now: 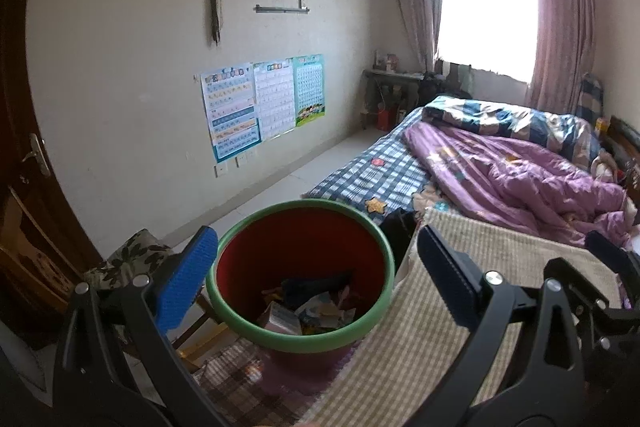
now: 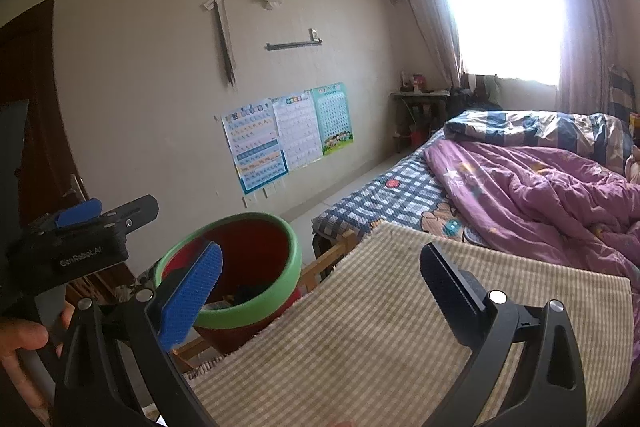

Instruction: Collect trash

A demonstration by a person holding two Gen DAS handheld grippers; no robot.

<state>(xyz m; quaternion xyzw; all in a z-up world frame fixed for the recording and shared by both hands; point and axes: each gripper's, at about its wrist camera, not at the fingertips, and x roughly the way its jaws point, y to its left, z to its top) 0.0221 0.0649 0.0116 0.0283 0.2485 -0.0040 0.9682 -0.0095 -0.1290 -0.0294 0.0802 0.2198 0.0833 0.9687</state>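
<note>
Both empty and spread wide: left gripper [image 1: 316, 279] over red bin [image 1: 300, 247], right gripper [image 2: 320, 291] over striped cloth [image 2: 380, 327]. Bin beside bed [image 1: 400, 167], wrappers [image 1: 308, 311] already inside. No loose trash visible; collecting seemingly near done.

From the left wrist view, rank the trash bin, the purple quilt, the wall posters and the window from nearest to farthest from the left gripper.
Measured from the open left gripper:
1. Trash bin, right between the fingers, partly filled.
2. Purple quilt, on the bed to the right.
3. Wall posters, on the left wall beyond the bin.
4. Window, at the far end of the room.
</note>
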